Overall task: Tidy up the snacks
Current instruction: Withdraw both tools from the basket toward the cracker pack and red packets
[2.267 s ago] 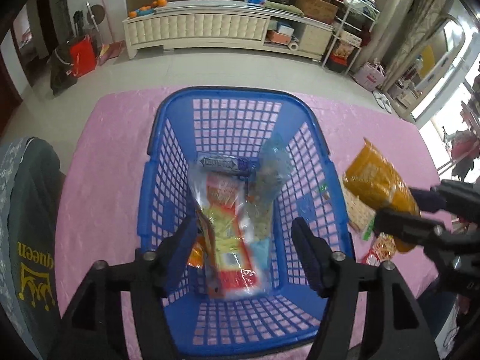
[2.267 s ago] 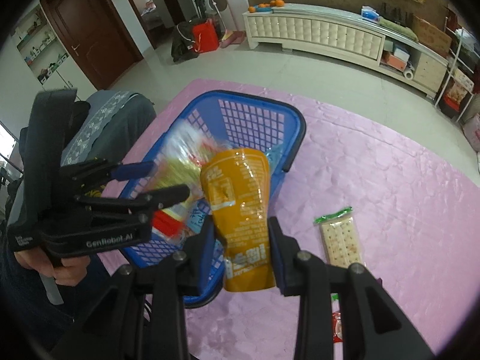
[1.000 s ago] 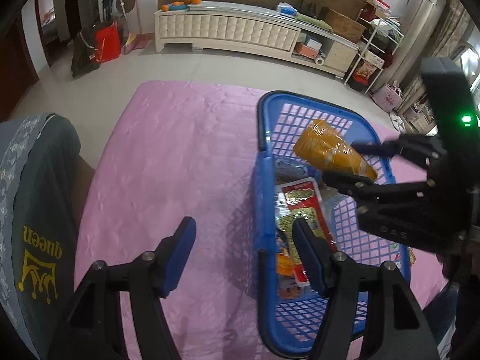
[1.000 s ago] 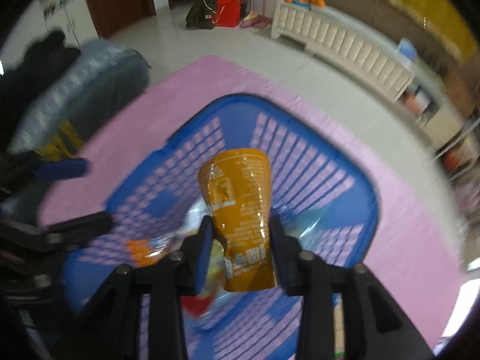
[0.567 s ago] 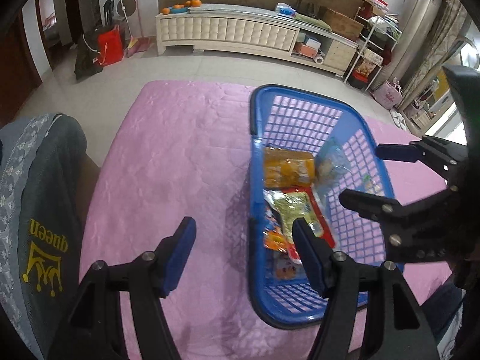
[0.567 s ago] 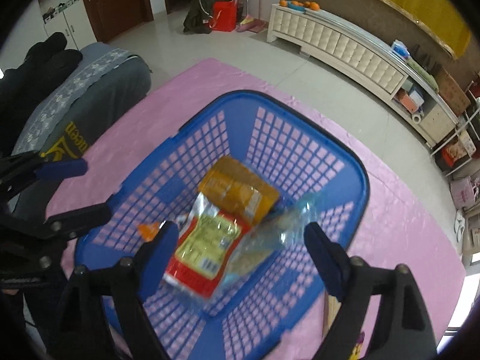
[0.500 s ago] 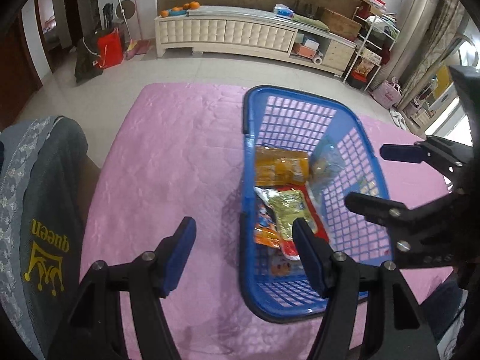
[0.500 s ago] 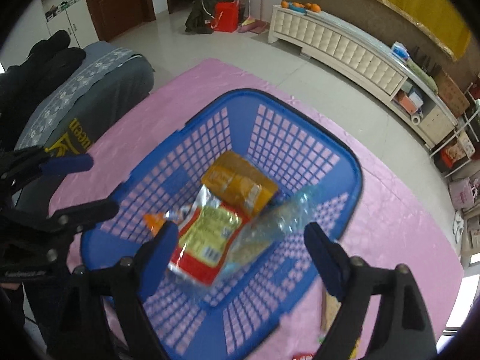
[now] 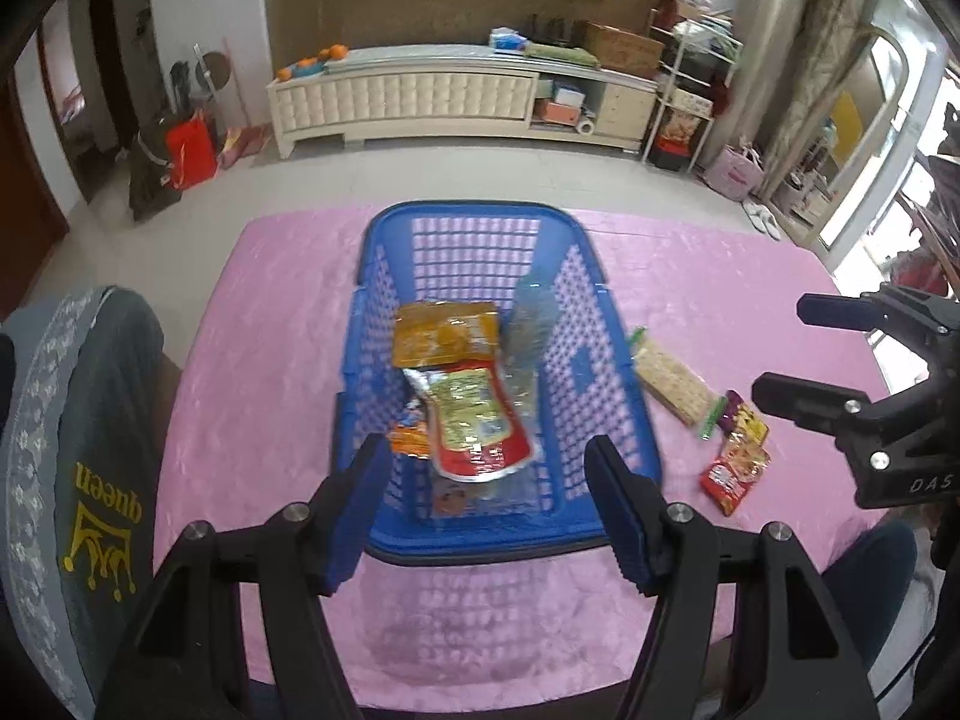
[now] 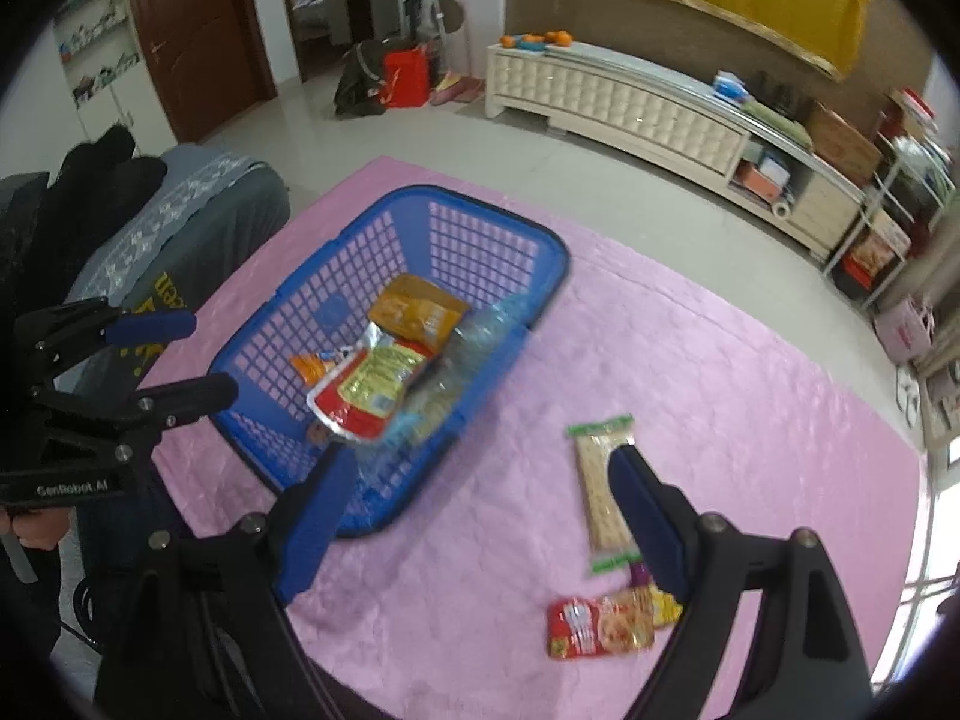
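Observation:
A blue plastic basket (image 9: 480, 219) (image 10: 540, 240) stands on the pink tablecloth and holds several snacks. An orange pouch (image 9: 444, 333) (image 10: 417, 312), a red and yellow packet (image 9: 474, 429) (image 10: 366, 387) and a clear bag (image 9: 528, 324) (image 10: 462, 354) lie in it. A cracker pack (image 9: 672, 381) (image 10: 600, 495) and a red snack packet (image 9: 735, 471) (image 10: 600, 627) lie on the cloth right of the basket. My left gripper (image 9: 486, 498) is open and empty at the basket's near rim. My right gripper (image 10: 480, 516) is open and empty between the basket and the cracker pack.
The pink table (image 9: 270, 324) ends at its far edge toward a tiled floor. A person in a grey shirt (image 9: 72, 420) sits at the left. A white low cabinet (image 9: 420, 96) stands by the far wall.
My right gripper opened and dropped the orange pouch into the basket, then drew back to the right toward the loose snacks. My left gripper swung back to face the basket.

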{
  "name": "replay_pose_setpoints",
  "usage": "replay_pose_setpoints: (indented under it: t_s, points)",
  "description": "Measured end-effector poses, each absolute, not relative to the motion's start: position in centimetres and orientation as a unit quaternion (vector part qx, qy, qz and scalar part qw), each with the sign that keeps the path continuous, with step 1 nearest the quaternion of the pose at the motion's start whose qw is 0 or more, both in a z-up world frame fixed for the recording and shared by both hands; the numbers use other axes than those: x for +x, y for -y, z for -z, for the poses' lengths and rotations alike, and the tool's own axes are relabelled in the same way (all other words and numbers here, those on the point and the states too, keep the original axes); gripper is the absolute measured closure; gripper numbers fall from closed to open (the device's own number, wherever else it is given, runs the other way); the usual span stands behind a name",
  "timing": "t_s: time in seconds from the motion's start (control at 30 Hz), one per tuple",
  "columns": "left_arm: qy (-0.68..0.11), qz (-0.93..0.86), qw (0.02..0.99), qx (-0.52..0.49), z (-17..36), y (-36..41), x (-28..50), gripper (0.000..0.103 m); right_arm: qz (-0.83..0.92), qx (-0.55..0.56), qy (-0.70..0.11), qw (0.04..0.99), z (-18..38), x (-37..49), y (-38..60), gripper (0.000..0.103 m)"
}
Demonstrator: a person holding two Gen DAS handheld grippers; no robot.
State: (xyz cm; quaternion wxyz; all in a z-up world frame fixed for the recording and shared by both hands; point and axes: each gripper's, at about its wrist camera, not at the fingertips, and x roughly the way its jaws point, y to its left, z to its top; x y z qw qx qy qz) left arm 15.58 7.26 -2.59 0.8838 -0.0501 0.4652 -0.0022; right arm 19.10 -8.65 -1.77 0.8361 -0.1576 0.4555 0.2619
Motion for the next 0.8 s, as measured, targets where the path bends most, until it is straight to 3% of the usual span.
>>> replay_pose_setpoints:
  t_s: [0.47,0.57,0.8]
  points:
    - [-0.438,0.059,0.897,-0.028,0.8,1.0,16.2,0.038,-0.234,-0.126,-0.446,0.854,0.6,16.1,16.2,0.014]
    - [-0.438,0.067,0.896,-0.017,1.1,2.7,16.5,0.031,-0.228,-0.11,-0.447,0.858,1.0,15.5,18.5,0.014]
    - [-0.45,0.101,0.887,0.0,2.9,6.6,17.3,0.031,-0.208,-0.073,-0.462,0.859,3.0,15.1,23.0,0.014]
